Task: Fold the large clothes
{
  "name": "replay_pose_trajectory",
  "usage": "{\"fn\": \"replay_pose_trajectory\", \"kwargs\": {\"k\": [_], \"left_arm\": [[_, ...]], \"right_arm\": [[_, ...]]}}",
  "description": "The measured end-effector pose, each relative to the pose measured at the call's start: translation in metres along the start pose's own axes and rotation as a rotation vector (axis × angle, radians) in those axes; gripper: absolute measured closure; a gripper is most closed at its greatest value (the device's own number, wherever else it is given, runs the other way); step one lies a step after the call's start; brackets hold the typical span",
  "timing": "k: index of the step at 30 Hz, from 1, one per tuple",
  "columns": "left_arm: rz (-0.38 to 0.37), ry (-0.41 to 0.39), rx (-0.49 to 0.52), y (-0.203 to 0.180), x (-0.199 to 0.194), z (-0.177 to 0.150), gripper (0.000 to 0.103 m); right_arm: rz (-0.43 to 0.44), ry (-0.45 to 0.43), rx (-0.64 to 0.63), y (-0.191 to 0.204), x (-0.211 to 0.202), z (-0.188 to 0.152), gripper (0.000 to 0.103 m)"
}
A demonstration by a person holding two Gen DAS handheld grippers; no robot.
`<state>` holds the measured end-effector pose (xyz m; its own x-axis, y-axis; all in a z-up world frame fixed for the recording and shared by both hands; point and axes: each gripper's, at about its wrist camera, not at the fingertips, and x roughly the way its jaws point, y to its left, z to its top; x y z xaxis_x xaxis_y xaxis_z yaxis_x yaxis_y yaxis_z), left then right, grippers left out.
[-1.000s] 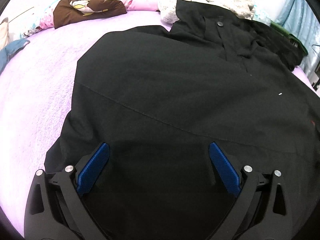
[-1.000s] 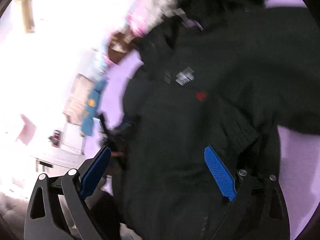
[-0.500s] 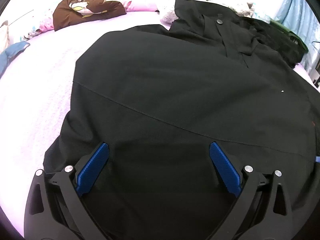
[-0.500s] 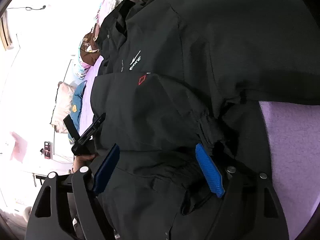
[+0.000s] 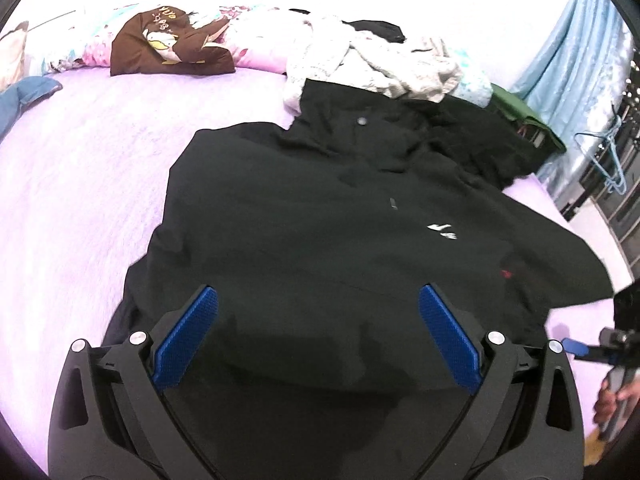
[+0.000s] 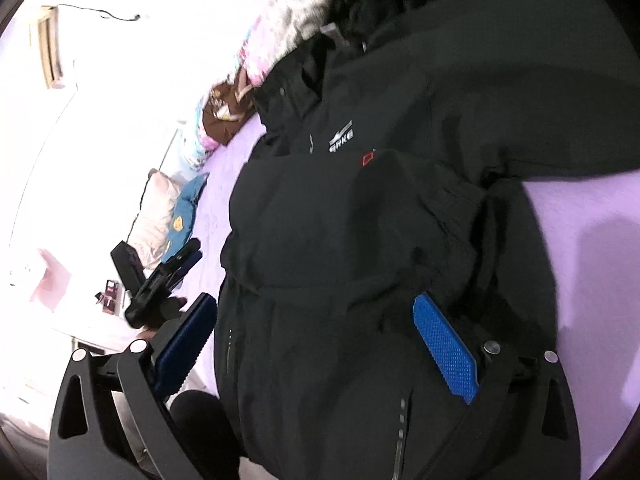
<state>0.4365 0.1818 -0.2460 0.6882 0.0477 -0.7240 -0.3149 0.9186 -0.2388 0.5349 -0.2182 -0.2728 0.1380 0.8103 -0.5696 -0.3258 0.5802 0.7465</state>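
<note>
One black jacket (image 5: 340, 248) lay on one lilac bed (image 5: 80, 200). Two grippers, left gripper (image 5: 316, 344) and right gripper (image 6: 316, 356), stood apart, unloaded; right jaws had just widened. One brown cushion (image 5: 168, 46) lay at eleven o'clock.

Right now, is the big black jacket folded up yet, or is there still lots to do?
Partly. Done: the black jacket lies spread on the purple bed, and one side with its sleeve looks folded across the front. In hand: nothing; the left gripper and right gripper are both open above it, the right's jaws having just widened. Left: the other sleeve sticks out sideways, and the body isn't folded.
</note>
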Motion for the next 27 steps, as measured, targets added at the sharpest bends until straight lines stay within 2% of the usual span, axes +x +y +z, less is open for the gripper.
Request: {"fn": "replay_pose_trajectory", "kwargs": {"k": [3,6,11,16,21,27], "left_arm": [[-0.015,0.001,-0.026,-0.014,-0.011,-0.007,0.006],[0.053,0.044,0.032,-0.039,-0.011,-0.016,0.006],[0.012,0.053,0.030,-0.067,-0.014,-0.030,0.006],[-0.004,0.044,0.065,-0.101,-0.018,-0.034,0.006],[-0.012,0.041,0.127,-0.141,-0.016,-0.035,0.006],[-0.044,0.061,0.165,-0.175,-0.007,-0.040,0.006]], "right_arm": [[-0.095,-0.090,-0.061,0.010,-0.026,-0.021,0.006],[-0.221,-0.215,-0.101,0.017,-0.051,-0.040,0.006],[-0.294,-0.269,-0.046,0.003,-0.074,-0.054,0.007],[-0.240,-0.363,-0.013,-0.010,-0.112,-0.066,0.007],[-0.245,-0.345,-0.018,-0.017,-0.129,-0.076,0.007],[-0.199,-0.386,0.048,-0.033,-0.145,-0.071,0.007]]}}
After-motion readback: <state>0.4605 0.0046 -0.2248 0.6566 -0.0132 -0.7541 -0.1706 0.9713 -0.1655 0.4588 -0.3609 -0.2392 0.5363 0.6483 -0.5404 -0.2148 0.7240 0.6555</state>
